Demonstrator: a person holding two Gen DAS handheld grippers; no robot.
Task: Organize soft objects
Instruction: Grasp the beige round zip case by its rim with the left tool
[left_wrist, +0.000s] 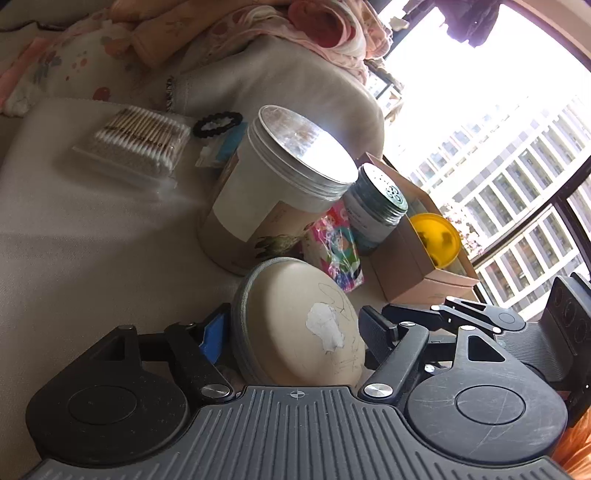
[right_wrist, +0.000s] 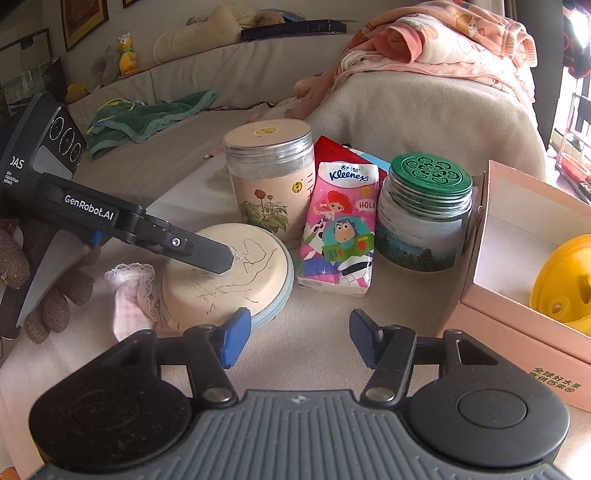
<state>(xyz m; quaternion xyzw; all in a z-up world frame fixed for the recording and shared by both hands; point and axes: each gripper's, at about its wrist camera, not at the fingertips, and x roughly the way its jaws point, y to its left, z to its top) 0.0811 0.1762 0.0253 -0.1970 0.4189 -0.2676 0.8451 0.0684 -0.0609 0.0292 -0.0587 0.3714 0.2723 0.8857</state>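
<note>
Left gripper (left_wrist: 295, 328) jaws apart, straddling the round pouch (left_wrist: 306, 325); a gap shows at the right finger, contact at the left blue pad (left_wrist: 212, 338) cannot be told. From the right wrist view one left finger (right_wrist: 207, 253) lies across the pouch (right_wrist: 236, 273) top, tip over a torn white patch among pen scribbles. Right gripper (right_wrist: 295, 338) jaws apart, nothing between them, low over the beige cover (right_wrist: 317, 332), just in front of the pouch. Pouch is tilted, its far edge against the floral can (right_wrist: 269, 181); its near-left edge rests on a pink lace cloth (right_wrist: 133, 295). A gloved hand (right_wrist: 44, 291) holds the left gripper body. Right of the can a Kleenex pack (right_wrist: 340, 229) stands leaning back, touching the can; behind it a red pack, mostly hidden. Green-lid jar (right_wrist: 424, 218) is just right of the pack, close to the pink box (right_wrist: 517, 321). Box is open, with a yellow plastic piece (right_wrist: 565, 288) inside. Left wrist view: cotton swabs (left_wrist: 136, 144) in a clear pack lie well beyond the can (left_wrist: 273, 195), with a black hair tie (left_wrist: 218, 123) nearby. Pink clothes (right_wrist: 443, 48) are heaped on the sofa arm; a green towel (right_wrist: 144, 118) lies farther back on the seat.
</note>
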